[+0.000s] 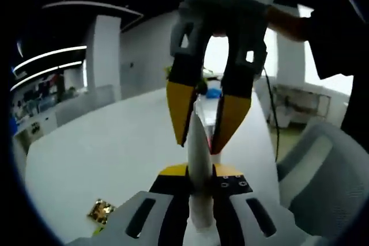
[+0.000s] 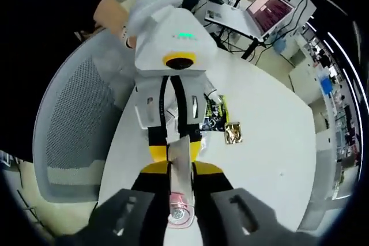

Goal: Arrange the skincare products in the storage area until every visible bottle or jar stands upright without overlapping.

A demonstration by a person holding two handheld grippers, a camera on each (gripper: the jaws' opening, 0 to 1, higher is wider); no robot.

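Left gripper view shows both tongs meeting on one slim white tube [image 1: 199, 159], held up in the air above the white desk [image 1: 115, 154]: the left tongs [image 1: 200, 185] are clenched on its lower part and the right tongs [image 1: 202, 142] come down from above with their yellow tips pinching its upper end. In the right gripper view the same tube [image 2: 180, 182] runs between the right tongs [image 2: 180, 171], which grip it near a pinkish translucent cap end, and the left tongs [image 2: 174, 145] beyond. So the tube is off the desk, shared by both grips. A small gold foil sachet [image 2: 233, 133] lies out on the desk, just beside a dark printed packet [image 2: 214, 114]; a grey mesh chair [image 2: 75, 125] stands at the desk's edge. To my eye the step is a handover or reorienting of the tube so it can stand on its cap. It would go best if one grip stays firm until the other lets go cleanly, then the tube is lowered cap-down, vertical, onto bare desk away from the sachets. I can read no brand or lettering on the tube or packets; the print is too small.
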